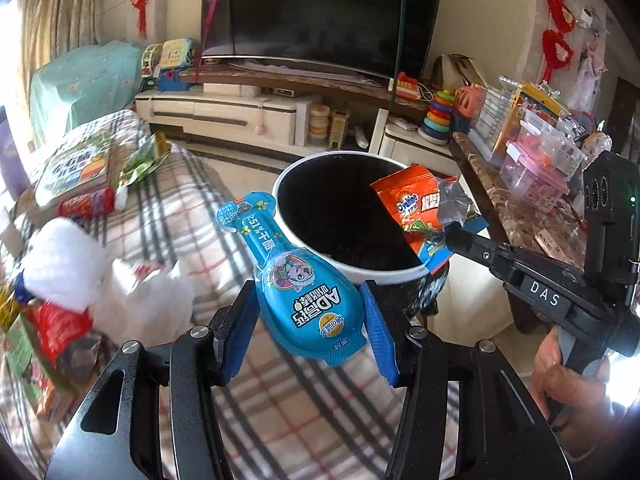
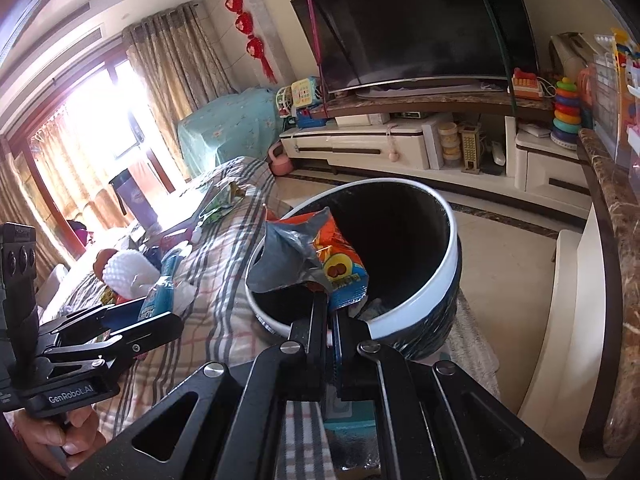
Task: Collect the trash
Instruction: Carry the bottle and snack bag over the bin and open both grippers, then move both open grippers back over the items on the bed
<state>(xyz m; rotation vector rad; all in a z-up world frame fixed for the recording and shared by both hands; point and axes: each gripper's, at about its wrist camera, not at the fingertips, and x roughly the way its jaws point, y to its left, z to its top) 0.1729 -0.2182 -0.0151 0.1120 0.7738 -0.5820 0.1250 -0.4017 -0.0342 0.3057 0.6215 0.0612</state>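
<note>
My left gripper [image 1: 310, 300] is shut on a blue cheese-stick wrapper [image 1: 296, 276] and holds it just before the rim of the round bin [image 1: 384, 278], white-rimmed and black inside. My right gripper [image 2: 330, 302] is shut on an orange snack bag [image 2: 332, 256] and holds it over the bin's [image 2: 416, 308] opening. The orange bag [image 1: 416, 208] and the right gripper [image 1: 460, 236] also show in the left wrist view at the bin's right rim. The left gripper [image 2: 132, 312] with its blue wrapper [image 2: 160, 294] shows at left in the right wrist view.
A plaid-covered surface [image 1: 192, 208] at left holds more trash: white foam netting [image 1: 64, 264], a red wrapper [image 1: 86, 204], a green packet [image 1: 140, 160] and a book [image 1: 72, 168]. A marble-topped table [image 1: 516, 216] with plastic boxes stands right of the bin. A TV stand [image 1: 248, 112] is behind.
</note>
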